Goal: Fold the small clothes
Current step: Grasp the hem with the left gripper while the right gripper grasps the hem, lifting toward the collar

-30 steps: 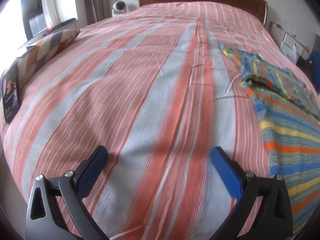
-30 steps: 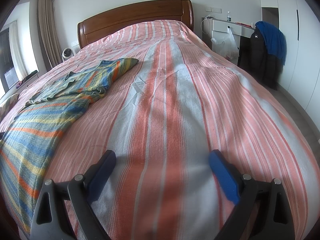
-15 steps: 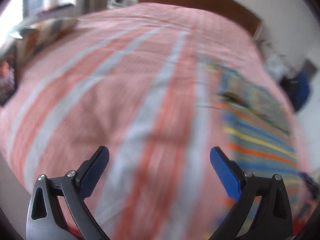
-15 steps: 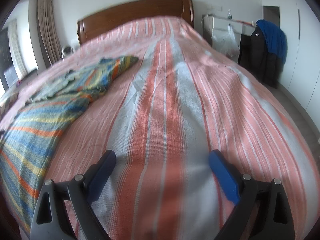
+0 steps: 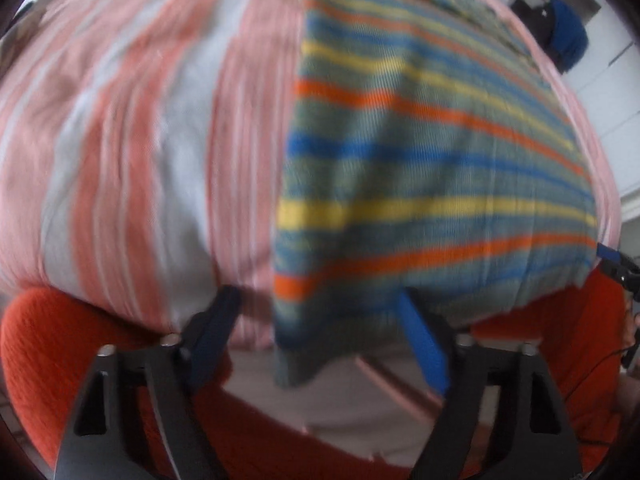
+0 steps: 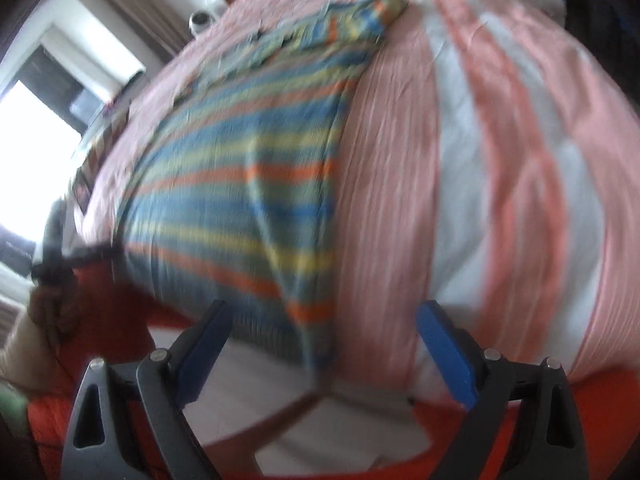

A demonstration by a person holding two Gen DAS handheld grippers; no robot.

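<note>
striped garment hanging off the bed edge, left gripper and right gripper both spread, jaws just been closing, each straddling a hem corner, pads not pressing

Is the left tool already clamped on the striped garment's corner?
No. In the left wrist view the left tool stands open around the striped garment, whose hanging corner lies between its fingers untouched by either pad.

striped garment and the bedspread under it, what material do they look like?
Striped garment: looks like a ribbed knit, matte; fine vertical ridges show despite blur. Bedspread: probably woven cotton, matte, creased, with pink and white stripes. Fibre type can't be confirmed.
</note>
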